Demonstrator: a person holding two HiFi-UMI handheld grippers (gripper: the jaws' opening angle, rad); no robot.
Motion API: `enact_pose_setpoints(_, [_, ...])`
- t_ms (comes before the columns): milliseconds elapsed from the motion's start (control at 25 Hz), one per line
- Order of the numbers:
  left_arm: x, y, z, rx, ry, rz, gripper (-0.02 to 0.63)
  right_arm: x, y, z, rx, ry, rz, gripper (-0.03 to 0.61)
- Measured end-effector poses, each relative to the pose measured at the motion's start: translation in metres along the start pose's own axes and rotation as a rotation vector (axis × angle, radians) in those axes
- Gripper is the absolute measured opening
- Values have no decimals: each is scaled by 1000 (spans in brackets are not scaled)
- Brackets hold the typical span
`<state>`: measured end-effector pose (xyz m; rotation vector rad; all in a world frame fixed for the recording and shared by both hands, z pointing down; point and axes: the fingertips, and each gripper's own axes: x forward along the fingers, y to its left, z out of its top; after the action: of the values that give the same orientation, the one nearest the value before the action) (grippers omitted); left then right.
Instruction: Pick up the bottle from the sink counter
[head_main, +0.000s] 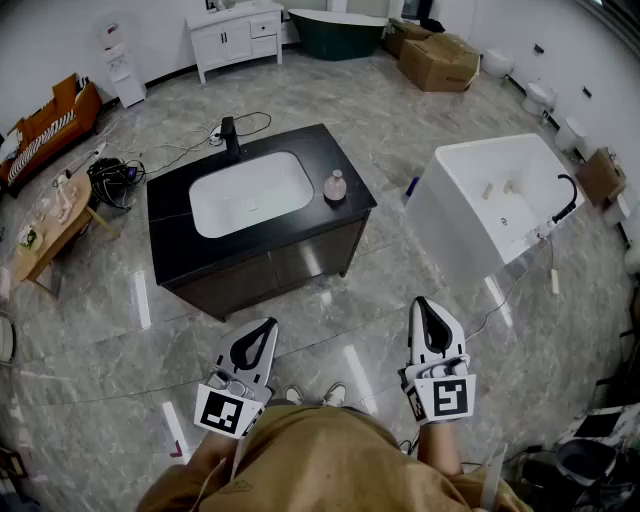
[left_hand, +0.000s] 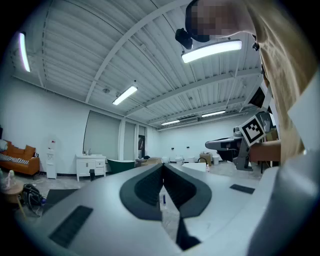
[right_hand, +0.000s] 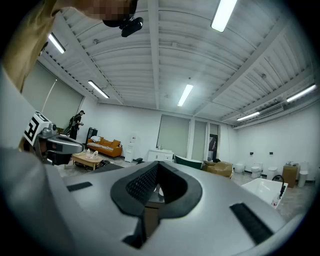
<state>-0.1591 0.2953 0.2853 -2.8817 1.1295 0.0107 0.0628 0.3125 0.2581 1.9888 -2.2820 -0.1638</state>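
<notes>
A small pinkish bottle (head_main: 335, 185) stands upright on the black sink counter (head_main: 338, 150), just right of the white basin (head_main: 251, 193); a black faucet (head_main: 231, 136) rises at the back. Both grippers hang well short of the counter, over the marble floor in front of the cabinet. My left gripper (head_main: 267, 324) points toward the cabinet's front, its jaws together and empty. My right gripper (head_main: 422, 301) is off to the right of the counter, also shut on nothing. In the left gripper view the jaw tips (left_hand: 162, 165) meet; in the right gripper view (right_hand: 157, 164) likewise.
A white freestanding tub (head_main: 500, 200) stands to the right of the counter. Cardboard boxes (head_main: 440, 60), a dark green bathtub (head_main: 335, 30) and a white vanity (head_main: 235, 35) line the far wall. A wooden table (head_main: 50, 225) and cables (head_main: 115, 175) lie left.
</notes>
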Motion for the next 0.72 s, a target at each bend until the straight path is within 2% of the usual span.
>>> enact_pose_setpoints(160, [-3, -2, 3, 34, -11, 18, 3, -2, 0, -1, -3, 8, 17, 2])
enact_pose_setpoints(320, [-1, -1, 0, 7, 21, 46, 3, 5, 0, -3, 6, 1, 46, 2])
enact_pose_setpoints(440, [5, 0, 3, 32, 16, 71, 3, 10, -8, -9, 50, 5, 77, 3])
enact_pose_setpoints(720, [23, -22, -1, 38, 22, 106, 3, 10, -28, -31, 43, 38, 127, 3])
